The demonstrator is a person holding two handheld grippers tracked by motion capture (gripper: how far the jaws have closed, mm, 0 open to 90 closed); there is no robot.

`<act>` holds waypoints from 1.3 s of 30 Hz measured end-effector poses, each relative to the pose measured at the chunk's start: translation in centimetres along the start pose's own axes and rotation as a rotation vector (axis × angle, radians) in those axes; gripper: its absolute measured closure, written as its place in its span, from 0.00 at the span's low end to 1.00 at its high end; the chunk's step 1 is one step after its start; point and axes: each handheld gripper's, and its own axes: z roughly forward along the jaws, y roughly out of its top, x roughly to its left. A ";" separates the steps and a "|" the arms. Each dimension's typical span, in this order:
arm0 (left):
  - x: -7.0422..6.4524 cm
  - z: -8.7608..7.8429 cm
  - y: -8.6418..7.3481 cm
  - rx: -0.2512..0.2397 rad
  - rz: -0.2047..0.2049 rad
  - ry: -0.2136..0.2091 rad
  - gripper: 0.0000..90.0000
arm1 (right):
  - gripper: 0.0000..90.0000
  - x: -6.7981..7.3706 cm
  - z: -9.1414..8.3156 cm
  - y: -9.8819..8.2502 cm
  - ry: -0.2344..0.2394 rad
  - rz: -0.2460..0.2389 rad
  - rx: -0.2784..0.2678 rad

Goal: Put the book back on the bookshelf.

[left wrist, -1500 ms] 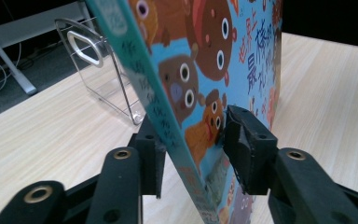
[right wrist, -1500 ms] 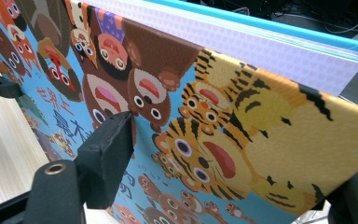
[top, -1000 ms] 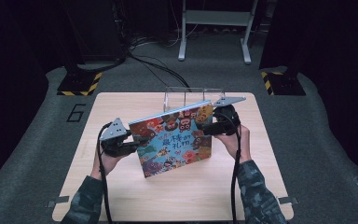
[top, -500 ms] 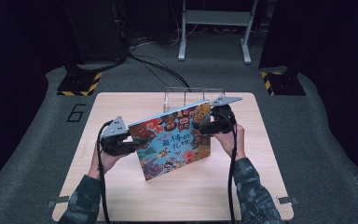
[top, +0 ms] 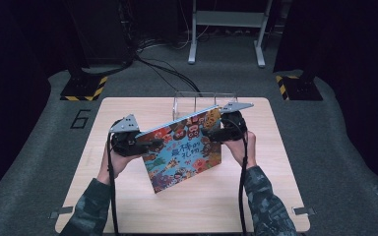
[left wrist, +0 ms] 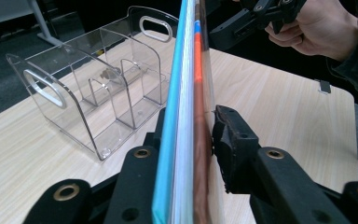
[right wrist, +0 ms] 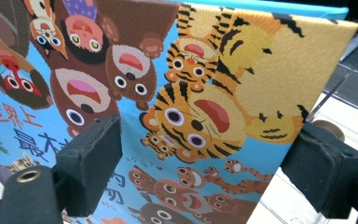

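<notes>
Dark floor and cables surround a pale wooden desk (top: 128,206) where a person works with a pair of tongs in each hand. A children's picture book (top: 184,150) with a bright blue cover of cartoon animals is held tilted above the middle of the desk, one lower corner near or on the wood.

The left tongs (left wrist: 200,135) have just been closing and now pinch the book's left edge, pads pressing on both covers, as the left gripper view shows edge-on. The right tongs (right wrist: 205,163) stand wide apart in front of the cover near the book's upper right edge; their pads do not press on it.

The book looks like a thin hardback: stiff, fairly light, with a glossy cover that may slip. Gripping well in from the edge, across both covers, seems safest, and a second grip on the opposite edge would stop it swinging.

Just behind the book stands a clear plastic organiser (left wrist: 93,93) with upright dividers and cut-out handles. Its thin walls and narrow slots would be the main obstruction.
</notes>
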 end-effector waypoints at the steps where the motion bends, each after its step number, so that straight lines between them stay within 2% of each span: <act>1: 0.0 0.0 0.0 0.001 0.015 0.011 0.81 | 0.17 0.0 0.0 0.0 0.000 -0.004 -0.001; 5: -0.2 -0.2 0.2 0.007 0.036 0.020 0.81 | 0.17 0.1 0.3 0.3 -0.001 -0.003 -0.003; 7: -0.2 -0.3 0.3 0.014 0.033 0.020 0.82 | 0.17 0.1 0.3 0.4 -0.001 0.000 -0.005; 8: -0.1 -0.3 0.4 0.020 0.046 0.026 0.82 | 0.17 0.2 0.3 0.5 -0.002 0.003 -0.006; 9: -0.1 -0.4 0.5 0.017 0.035 0.026 0.82 | 0.17 0.2 0.3 0.5 -0.001 -0.002 -0.007; 10: 0.0 -0.4 0.6 0.023 0.050 0.037 0.82 | 0.17 0.2 0.4 0.5 0.000 0.002 -0.008; 14: 0.0 -0.6 0.9 0.039 0.039 0.050 0.82 | 0.17 0.4 0.5 0.7 -0.002 0.001 -0.010; 17: 0.0 -0.6 1.1 0.043 0.021 0.047 0.82 | 0.17 0.4 0.6 0.8 -0.004 -0.004 -0.011; 21: 0.6 -0.3 1.7 0.041 -0.005 0.011 0.79 | 0.19 0.3 0.6 0.8 -0.005 0.005 -0.010; 23: 0.5 0.0 2.1 0.048 0.010 0.021 0.79 | 0.20 0.3 0.5 0.8 -0.007 0.007 -0.003; 24: 0.5 0.1 2.3 0.068 0.016 0.011 0.79 | 0.20 0.3 0.5 0.8 -0.008 0.006 -0.004; 26: 0.3 0.3 2.7 0.082 0.012 0.024 0.77 | 0.20 0.3 0.3 0.8 -0.005 -0.002 0.006; 28: 0.4 0.5 3.0 0.113 0.021 0.009 0.72 | 0.19 0.2 0.1 0.6 -0.003 -0.003 0.002; 30: 0.5 0.7 3.2 0.135 0.020 0.004 0.67 | 0.17 0.0 -0.3 0.4 -0.013 -0.003 0.005; 34: 0.8 1.0 3.3 0.150 0.025 0.006 0.72 | 0.16 -0.6 -1.4 -1.0 -0.035 0.015 -0.012; 35: 0.7 1.2 3.3 0.151 0.031 0.003 0.72 | 0.16 -0.7 -1.6 -1.4 -0.037 0.022 -0.014; 36: 0.7 1.3 3.3 0.174 0.035 -0.010 0.72 | 0.15 -0.9 -1.9 -2.0 -0.044 0.036 -0.015; 37: 0.6 1.4 3.3 0.171 0.043 0.000 0.74 | 0.15 -1.1 -2.1 -2.5 -0.042 0.040 -0.017; 39: 0.6 1.4 3.5 0.194 0.068 -0.007 0.77 | 0.15 -1.5 -2.4 -3.9 -0.062 0.053 -0.006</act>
